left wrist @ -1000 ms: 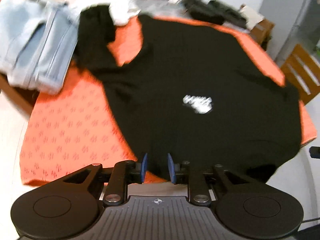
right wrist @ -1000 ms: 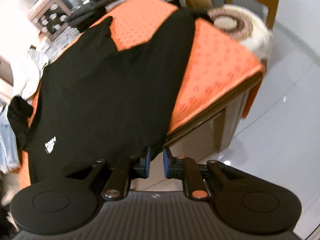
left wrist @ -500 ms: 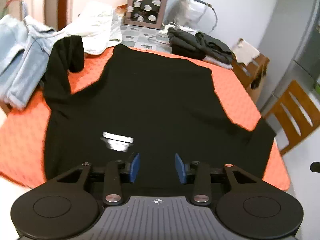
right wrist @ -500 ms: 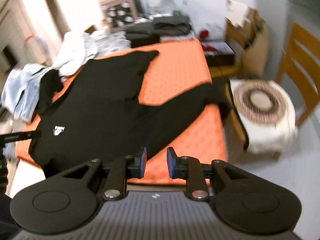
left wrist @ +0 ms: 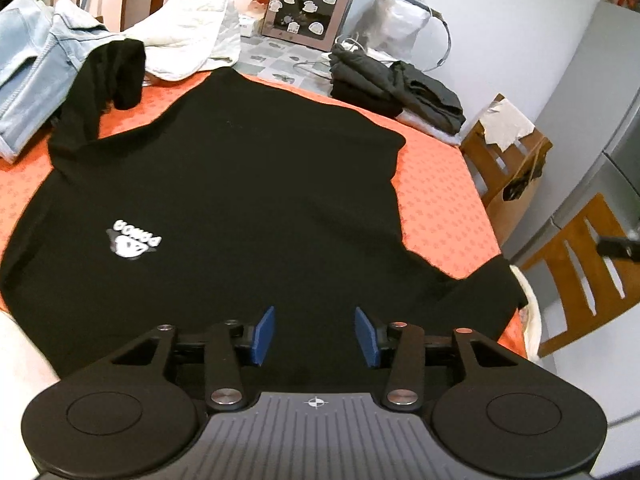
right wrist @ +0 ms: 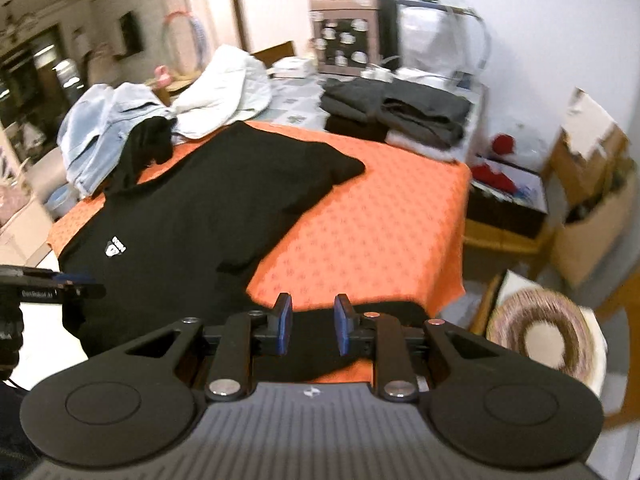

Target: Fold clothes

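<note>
A black long-sleeved shirt (left wrist: 240, 184) with a small white logo (left wrist: 134, 242) lies spread face up on the orange tablecloth (left wrist: 440, 200). Its far left sleeve (left wrist: 116, 76) is bunched against the jeans; the right sleeve (right wrist: 384, 312) lies along the table's near edge. My left gripper (left wrist: 315, 332) hovers open over the shirt's near edge, nothing between its blue pads. My right gripper (right wrist: 313, 322) stands over the right sleeve, partly open and holding nothing. The left gripper (right wrist: 52, 284) also shows at the left edge of the right wrist view.
Light blue jeans (left wrist: 36, 68) and a white garment (left wrist: 188, 36) are heaped at the far left. Folded dark clothes (left wrist: 396, 84) and a stickered box (left wrist: 312, 4) sit at the back. Wooden chairs (left wrist: 580, 264) and a stool with a round woven cushion (right wrist: 540, 336) stand to the right.
Both grippers have pulled back from the shirt's edge and swung to face along the table. The left jaws have spread wide; the right jaws have widened slightly. The shirt now lies flat.
</note>
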Demonstrator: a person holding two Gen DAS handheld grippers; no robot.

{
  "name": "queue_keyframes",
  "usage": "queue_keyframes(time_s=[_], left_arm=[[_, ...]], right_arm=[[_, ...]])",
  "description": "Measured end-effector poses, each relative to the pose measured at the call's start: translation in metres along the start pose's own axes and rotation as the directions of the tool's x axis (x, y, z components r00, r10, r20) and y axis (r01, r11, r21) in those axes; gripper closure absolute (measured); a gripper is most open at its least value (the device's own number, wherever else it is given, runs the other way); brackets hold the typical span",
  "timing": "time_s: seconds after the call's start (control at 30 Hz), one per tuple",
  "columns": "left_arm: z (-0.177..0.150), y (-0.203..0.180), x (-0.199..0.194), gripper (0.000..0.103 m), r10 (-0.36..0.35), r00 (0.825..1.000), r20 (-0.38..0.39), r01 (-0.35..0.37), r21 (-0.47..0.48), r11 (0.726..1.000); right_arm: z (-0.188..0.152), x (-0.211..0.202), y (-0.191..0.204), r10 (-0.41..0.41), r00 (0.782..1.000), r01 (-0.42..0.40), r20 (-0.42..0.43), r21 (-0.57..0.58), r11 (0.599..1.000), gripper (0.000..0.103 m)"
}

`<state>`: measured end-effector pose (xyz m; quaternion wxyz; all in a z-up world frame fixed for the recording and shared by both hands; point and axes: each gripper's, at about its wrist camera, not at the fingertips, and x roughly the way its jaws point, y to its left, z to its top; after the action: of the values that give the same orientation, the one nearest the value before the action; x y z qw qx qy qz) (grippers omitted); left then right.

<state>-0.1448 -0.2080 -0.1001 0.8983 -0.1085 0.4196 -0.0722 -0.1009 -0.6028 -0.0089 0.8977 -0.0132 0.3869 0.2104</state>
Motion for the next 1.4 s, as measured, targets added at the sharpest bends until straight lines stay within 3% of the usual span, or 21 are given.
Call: queue_keyframes(time_s=[0.33, 0.53, 0.67, 0.83, 0.93, 1.17, 1.23, 1.4], left_arm=[[0.016, -0.027, 0.031, 0.054, 0.066, 0.998, 0.021, -0.065, -0.050, 0.997], [0.018, -0.053, 0.037, 0.053, 0.152, 0.987, 0.051, -0.146, -0.112, 0.983], [0.014, -0.077, 0.040, 0.053, 0.238, 0.969, 0.065, -0.219, -0.218, 0.951], [0.006, -0.120, 0.038, 0.052, 0.373, 0.926, 0.057, -0.332, -0.349, 0.876], [0.002, -0.147, 0.040, 0.049, 0.423, 0.904, 0.056, -0.369, -0.395, 0.841], [-0.001, -0.193, 0.063, 0.047, 0.445, 0.894, 0.048, -0.384, -0.429, 0.818], [-0.001, -0.200, 0.070, 0.047, 0.445, 0.895, 0.046, -0.384, -0.429, 0.817], [0.007, -0.211, 0.087, 0.046, 0.505, 0.863, 0.000, -0.454, -0.437, 0.776]], right_arm=[[0.090, 0.087, -0.063, 0.110, 0.993, -0.116, -0.043, -0.163, 0.980, 0.076], [0.130, 0.151, -0.091, 0.195, 0.977, -0.212, -0.086, -0.273, 0.938, 0.076], [0.149, 0.195, -0.108, 0.264, 0.955, -0.294, -0.133, -0.355, 0.887, 0.076], [0.168, 0.248, -0.126, 0.356, 0.916, -0.402, -0.186, -0.424, 0.812, 0.073], [0.177, 0.272, -0.131, 0.366, 0.907, -0.421, -0.209, -0.469, 0.776, 0.073], [0.188, 0.311, -0.135, 0.342, 0.909, -0.417, -0.239, -0.563, 0.713, 0.064], [0.191, 0.323, -0.135, 0.350, 0.899, -0.437, -0.262, -0.581, 0.687, 0.061], [0.199, 0.356, -0.139, 0.390, 0.863, -0.506, -0.322, -0.565, 0.652, 0.059]])
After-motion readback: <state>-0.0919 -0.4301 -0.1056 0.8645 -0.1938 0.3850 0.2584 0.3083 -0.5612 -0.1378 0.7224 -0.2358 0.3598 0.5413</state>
